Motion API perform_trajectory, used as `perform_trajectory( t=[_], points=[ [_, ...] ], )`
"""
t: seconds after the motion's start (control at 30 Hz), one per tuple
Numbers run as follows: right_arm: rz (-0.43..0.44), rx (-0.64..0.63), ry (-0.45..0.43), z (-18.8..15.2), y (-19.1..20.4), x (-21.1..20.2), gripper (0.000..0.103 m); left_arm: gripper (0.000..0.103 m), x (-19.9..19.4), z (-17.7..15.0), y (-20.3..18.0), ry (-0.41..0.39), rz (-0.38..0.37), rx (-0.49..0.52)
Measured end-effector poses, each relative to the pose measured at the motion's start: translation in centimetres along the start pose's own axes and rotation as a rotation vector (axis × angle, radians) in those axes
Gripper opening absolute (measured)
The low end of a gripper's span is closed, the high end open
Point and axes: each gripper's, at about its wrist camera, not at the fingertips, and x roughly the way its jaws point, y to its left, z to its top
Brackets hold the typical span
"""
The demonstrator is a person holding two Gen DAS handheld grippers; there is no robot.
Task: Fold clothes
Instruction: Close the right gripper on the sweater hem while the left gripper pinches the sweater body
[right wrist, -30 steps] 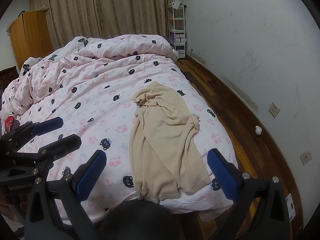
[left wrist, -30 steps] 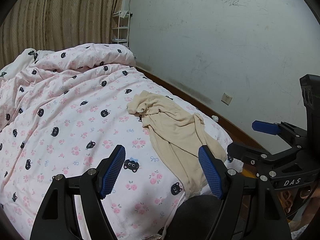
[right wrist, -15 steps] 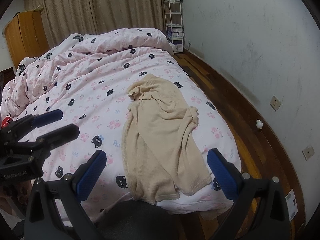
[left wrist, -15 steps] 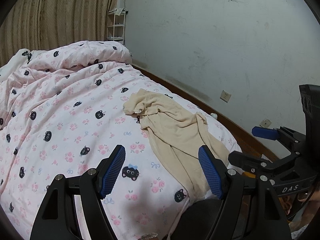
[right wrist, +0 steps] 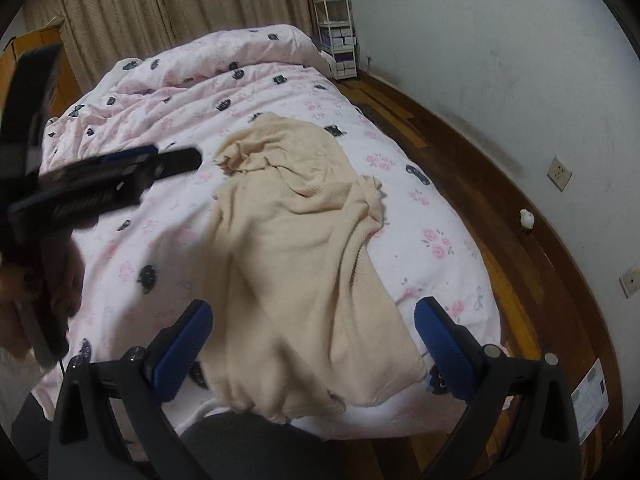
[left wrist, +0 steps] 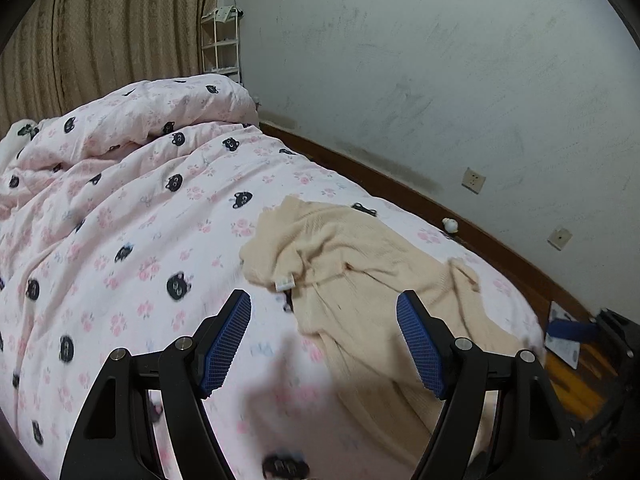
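Left wrist view: the left gripper (left wrist: 324,336) hangs spread wide over the pink duvet (left wrist: 120,220), pinching nothing, with the beige garment (left wrist: 360,264) lying crumpled near the bed's right edge (its white label showing). Right wrist view: the right gripper (right wrist: 314,344) is spread wide too, empty, above the garment's lower hem (right wrist: 304,280); the left gripper crosses blurred at left.
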Motion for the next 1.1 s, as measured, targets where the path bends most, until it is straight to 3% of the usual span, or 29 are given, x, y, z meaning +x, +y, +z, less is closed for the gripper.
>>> perform_trajectory(
  t=[0.33, 0.6, 0.67, 0.7, 0.73, 0.87, 0.97, 1.03, 1.1],
  points=[
    [0.017, 0.040, 0.053, -0.1, -1.8, 4.3, 0.102, 0.071, 7.2, 2.0, 1.6, 0.084, 0.012, -0.032],
    [-0.017, -0.001, 0.051, 0.1, -1.4, 5.7, 0.102, 0.070, 10.2, 1.7, 1.4, 0.127, 0.034, 0.002],
    [-0.036, -0.020, 0.054, 0.1, -1.0, 5.9, 0.101, 0.062, 10.3, 1.6, 1.1, 0.125, 0.045, 0.023],
    [-0.044, -0.028, 0.054, 0.1, -0.8, 5.9, 0.099, 0.050, 10.3, 1.5, 1.0, 0.125, 0.048, 0.029],
    [-0.049, -0.031, 0.054, 0.1, -0.7, 5.9, 0.095, 0.038, 10.3, 1.5, 0.9, 0.129, 0.048, 0.030],
    [-0.061, -0.042, 0.053, 0.1, -0.4, 5.7, 0.080, 0.022, 9.8, 1.8, 1.0, 0.128, 0.047, 0.023],
    [-0.053, -0.038, 0.043, 0.4, -0.4, 5.1, 0.057, 0.015, 8.9, 2.0, 1.4, 0.107, 0.045, 0.006],
    [-0.025, -0.025, 0.038, 0.4, -0.5, 4.6, 0.029, 0.014, 8.0, 2.2, 1.9, 0.090, 0.042, -0.013],
    [0.030, -0.003, 0.042, 0.4, -0.5, 4.3, 0.013, 0.014, 6.9, 2.4, 2.3, 0.066, 0.044, -0.029]
  ],
)
